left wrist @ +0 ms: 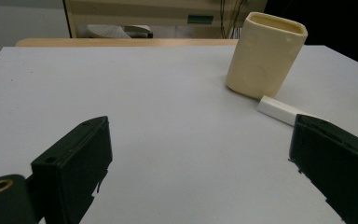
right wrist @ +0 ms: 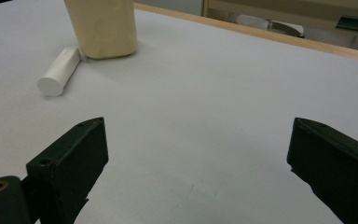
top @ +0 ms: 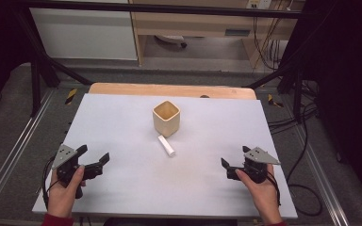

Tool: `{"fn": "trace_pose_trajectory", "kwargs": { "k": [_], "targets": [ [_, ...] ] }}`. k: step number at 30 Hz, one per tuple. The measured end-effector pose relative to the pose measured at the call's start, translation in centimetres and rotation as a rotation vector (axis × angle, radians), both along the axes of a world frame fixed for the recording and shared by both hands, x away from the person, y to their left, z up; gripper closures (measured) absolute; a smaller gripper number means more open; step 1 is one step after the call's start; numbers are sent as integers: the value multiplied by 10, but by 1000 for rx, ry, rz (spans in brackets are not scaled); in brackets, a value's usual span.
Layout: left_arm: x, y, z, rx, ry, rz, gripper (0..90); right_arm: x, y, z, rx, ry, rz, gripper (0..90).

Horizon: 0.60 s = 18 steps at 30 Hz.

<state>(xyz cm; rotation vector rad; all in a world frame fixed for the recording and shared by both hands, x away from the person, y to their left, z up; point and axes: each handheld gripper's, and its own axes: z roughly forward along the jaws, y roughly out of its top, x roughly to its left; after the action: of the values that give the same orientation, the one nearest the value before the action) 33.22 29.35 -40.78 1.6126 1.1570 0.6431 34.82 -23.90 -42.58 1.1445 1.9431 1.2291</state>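
Left gripper: hovering low over the near left of the tabletop, jaws standing wide apart, gripping nothing.
Right gripper: hovering over the near right, jaws likewise gaping, holding nothing.
Cream cup: standing upright toward the far middle, well apart from both grippers.
White cylinder: lying flat just in front of the cup, one end nearly touching its base.

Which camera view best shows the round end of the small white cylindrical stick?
The right gripper view: the small white cylindrical stick turns its round end face to the camera. The high view shows its full length, tiny; the left gripper view shows part only.
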Motion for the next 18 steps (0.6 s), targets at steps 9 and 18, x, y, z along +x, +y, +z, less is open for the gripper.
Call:
{"fn": "trace_pose_trajectory", "kwargs": {
  "k": [9, 18],
  "targets": [
    [0, 0, -1, 1, 11, -1, 55, 2, 7, -2, -11, 39, -23, 45],
    [1, 1, -2, 3, 22, -3, 56, -4, 30, 1, -5, 77, 40, 47]
  ]
}}
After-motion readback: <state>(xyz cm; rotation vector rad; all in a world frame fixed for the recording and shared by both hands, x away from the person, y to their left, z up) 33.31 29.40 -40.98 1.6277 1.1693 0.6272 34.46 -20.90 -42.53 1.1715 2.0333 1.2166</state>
